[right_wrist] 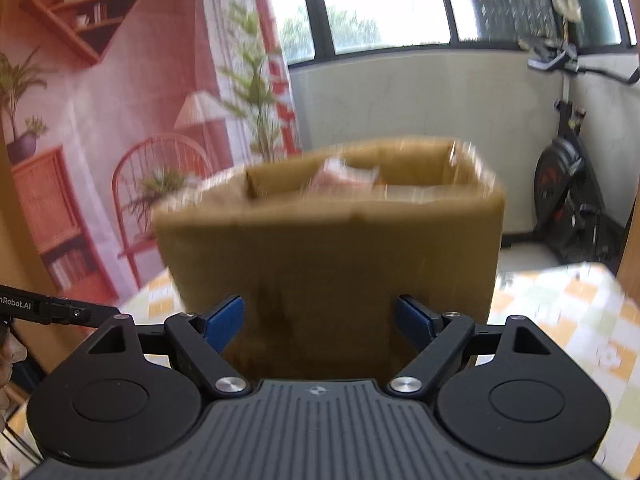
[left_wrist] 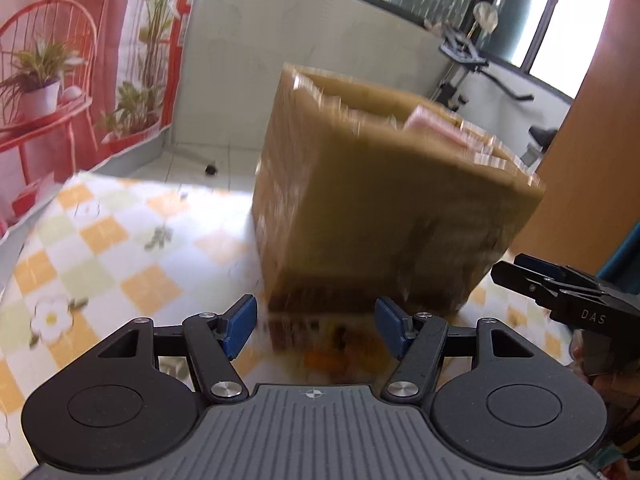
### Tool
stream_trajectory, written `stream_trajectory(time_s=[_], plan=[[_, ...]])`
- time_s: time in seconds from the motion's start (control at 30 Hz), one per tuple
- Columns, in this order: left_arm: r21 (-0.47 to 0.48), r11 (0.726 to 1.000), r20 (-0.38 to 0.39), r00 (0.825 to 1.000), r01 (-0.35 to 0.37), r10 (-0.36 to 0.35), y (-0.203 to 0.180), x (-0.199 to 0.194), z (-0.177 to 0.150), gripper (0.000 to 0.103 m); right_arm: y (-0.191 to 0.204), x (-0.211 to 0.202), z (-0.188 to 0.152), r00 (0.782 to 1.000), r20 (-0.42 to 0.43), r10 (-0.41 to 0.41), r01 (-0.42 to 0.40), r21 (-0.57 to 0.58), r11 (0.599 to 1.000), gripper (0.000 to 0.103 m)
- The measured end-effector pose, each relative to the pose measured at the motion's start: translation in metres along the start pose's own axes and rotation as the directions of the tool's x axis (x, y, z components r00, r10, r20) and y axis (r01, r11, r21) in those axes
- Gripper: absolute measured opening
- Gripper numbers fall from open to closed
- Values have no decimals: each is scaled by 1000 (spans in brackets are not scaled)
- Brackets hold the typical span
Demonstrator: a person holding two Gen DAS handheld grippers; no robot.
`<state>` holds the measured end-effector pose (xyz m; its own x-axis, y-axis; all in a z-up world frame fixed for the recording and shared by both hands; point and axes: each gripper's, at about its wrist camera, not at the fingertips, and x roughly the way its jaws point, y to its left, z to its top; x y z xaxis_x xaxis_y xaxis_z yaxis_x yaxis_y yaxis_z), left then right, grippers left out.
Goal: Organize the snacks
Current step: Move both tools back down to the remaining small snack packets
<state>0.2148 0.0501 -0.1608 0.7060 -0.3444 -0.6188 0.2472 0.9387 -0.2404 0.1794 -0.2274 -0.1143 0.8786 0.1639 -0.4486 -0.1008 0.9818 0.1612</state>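
Note:
A brown open-topped cardboard box (left_wrist: 384,200) stands on the checked tablecloth (left_wrist: 100,248), blurred by motion. Pink snack packets (left_wrist: 436,124) show inside it near the top. It also fills the middle of the right wrist view (right_wrist: 332,248), with a pink packet (right_wrist: 344,178) inside. My left gripper (left_wrist: 316,326) is open and empty, low in front of the box's near bottom edge. An orange-brown blur (left_wrist: 324,354) lies between its fingers; I cannot tell what it is. My right gripper (right_wrist: 320,320) is open and empty, close against the box's near wall. It shows at the right edge of the left view (left_wrist: 552,288).
A red room-scene backdrop (left_wrist: 80,60) hangs at the left. White tiled wall and windows (right_wrist: 384,4) lie behind the table. An exercise bike (right_wrist: 568,184) stands at the back right. A wooden panel (left_wrist: 592,140) rises at the right. The left gripper's tip (right_wrist: 60,310) enters the right view's left edge.

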Motion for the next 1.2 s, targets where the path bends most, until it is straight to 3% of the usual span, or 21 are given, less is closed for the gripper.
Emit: stream_trajectory(time_s=[0.27, 0.67, 1.03, 1.2], plan=[[-9, 999, -66, 997, -36, 35, 1, 11, -37, 68, 9, 11, -52, 985, -168, 36, -44, -44, 998, 82], [-83, 996, -122, 992, -35, 25, 0, 13, -66, 68, 37, 22, -101, 929, -355, 107, -163, -134, 977, 80], [-86, 996, -139, 990, -28, 16, -6, 16, -72, 68, 54, 22, -126, 888, -450, 97, -234, -260, 937, 79], [-90, 996, -147, 989, -28, 14, -6, 16, -72, 68, 54, 15, -132, 896, -434, 92, -234, -286, 929, 74]])
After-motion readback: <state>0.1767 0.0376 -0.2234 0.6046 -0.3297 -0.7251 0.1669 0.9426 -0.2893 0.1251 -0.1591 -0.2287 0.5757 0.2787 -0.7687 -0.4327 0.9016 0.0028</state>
